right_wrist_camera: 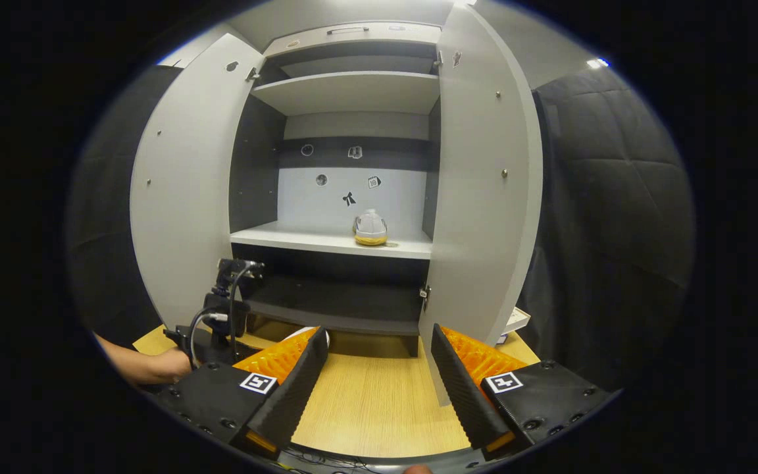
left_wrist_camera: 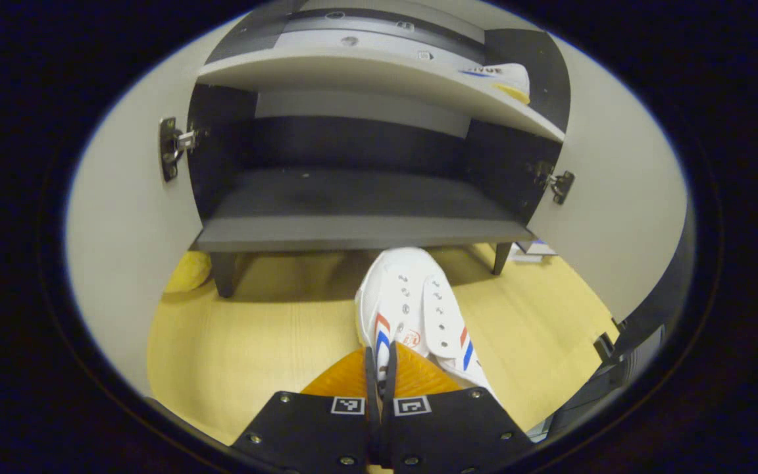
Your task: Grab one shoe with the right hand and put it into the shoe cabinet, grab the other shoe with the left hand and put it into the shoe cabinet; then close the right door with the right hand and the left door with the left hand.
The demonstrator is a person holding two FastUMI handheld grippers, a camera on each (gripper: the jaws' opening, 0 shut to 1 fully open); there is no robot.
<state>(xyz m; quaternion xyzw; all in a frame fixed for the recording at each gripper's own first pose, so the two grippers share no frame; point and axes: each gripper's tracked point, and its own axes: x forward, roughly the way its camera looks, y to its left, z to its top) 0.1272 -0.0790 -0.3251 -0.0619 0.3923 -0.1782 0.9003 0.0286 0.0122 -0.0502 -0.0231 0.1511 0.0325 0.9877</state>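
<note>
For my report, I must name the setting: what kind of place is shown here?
Probably a recording booth set up like a home entryway: an open shoe cabinet stands on a wood floor, with dark quilted cloth as the wall.

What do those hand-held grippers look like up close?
Each hand-held gripper, left and right, has a black bolted body bearing square black-and-white markers, with two ribbed fingers. Seen from the right gripper view, the left one carries a small black camera with looping black cables.
</note>
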